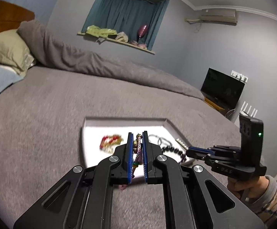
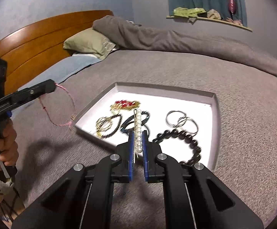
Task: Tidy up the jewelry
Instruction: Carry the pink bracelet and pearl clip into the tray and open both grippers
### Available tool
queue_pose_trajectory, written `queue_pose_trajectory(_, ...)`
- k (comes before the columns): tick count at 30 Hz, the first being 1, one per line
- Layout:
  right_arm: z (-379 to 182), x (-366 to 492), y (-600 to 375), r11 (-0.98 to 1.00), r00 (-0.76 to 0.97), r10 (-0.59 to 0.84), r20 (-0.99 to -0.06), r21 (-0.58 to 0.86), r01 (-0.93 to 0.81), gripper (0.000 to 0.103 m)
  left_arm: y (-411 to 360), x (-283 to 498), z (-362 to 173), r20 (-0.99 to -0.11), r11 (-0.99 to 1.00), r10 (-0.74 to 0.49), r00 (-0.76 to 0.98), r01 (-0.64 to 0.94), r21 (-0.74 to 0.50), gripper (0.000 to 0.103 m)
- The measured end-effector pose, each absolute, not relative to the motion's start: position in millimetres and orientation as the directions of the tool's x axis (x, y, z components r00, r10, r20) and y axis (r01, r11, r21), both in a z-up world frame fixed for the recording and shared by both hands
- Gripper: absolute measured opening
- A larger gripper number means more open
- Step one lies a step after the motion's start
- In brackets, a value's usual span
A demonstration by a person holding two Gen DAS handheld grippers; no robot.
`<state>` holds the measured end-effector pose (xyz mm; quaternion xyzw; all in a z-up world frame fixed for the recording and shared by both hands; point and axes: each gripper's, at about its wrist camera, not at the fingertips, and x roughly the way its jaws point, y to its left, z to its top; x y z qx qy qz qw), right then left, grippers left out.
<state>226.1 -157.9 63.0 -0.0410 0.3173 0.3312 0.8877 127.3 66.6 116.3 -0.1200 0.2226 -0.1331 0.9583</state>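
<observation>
My left gripper [image 1: 137, 134] is shut on a pink braided cord bracelet [image 1: 137, 148], held above the bed just in front of the white tray [image 1: 123, 119]. From the right wrist view the bracelet [image 2: 66, 97] hangs as a loop from the left gripper [image 2: 52, 86], left of the tray [image 2: 167, 90]. My right gripper [image 2: 138, 132] is shut on a pearl hair clip [image 2: 138, 126] over the tray's near edge. In the left wrist view the right gripper [image 1: 189, 149] reaches in from the right, pearls [image 1: 181, 143] sticking out of it.
In the tray lie a red and gold piece [image 2: 125, 104], a black bead bracelet [image 2: 186, 138], silver rings [image 2: 182, 121] and black hair ties [image 2: 130, 123]. Grey bedding [image 2: 176, 70] surrounds the tray. A green pillow [image 2: 88, 42] and a wooden headboard [image 2: 33, 40] stand behind.
</observation>
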Motion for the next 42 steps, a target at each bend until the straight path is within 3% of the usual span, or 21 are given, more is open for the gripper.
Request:
queue_pose_trajectory(9,70.9,269.7,-163.1,0.800,0.586,0.538,-0.605,0.147,-0.582,0.008,50.3,163.9,131.3,-0.400,0.933,-0.331,0.855,0.233,-0.274,0.010)
queue_pose_trajectory(31,25.7,357.7,-161.1,0.868,0.555,0.418,-0.719,0.135,-0.478,0.008,-19.5,283.5,87.4,-0.534,0.914,-0.397,0.746,0.269,-0.304,0.010)
queue_pose_trajectory(38,16.6,365.6,-155.0,0.880,0.541,0.377,-0.751,0.108,-0.463,0.008,-24.9,305.4,61.3,-0.618,0.944,-0.326,0.715,0.214,-0.250,0.010)
queue_pose_trajectory(42,16.3,361.0,-151.9,0.879,0.549,0.372,-0.748,0.095,-0.467,0.010,-15.6,301.2,54.1,-0.638,0.959,-0.273,0.720,0.153,-0.237,0.037)
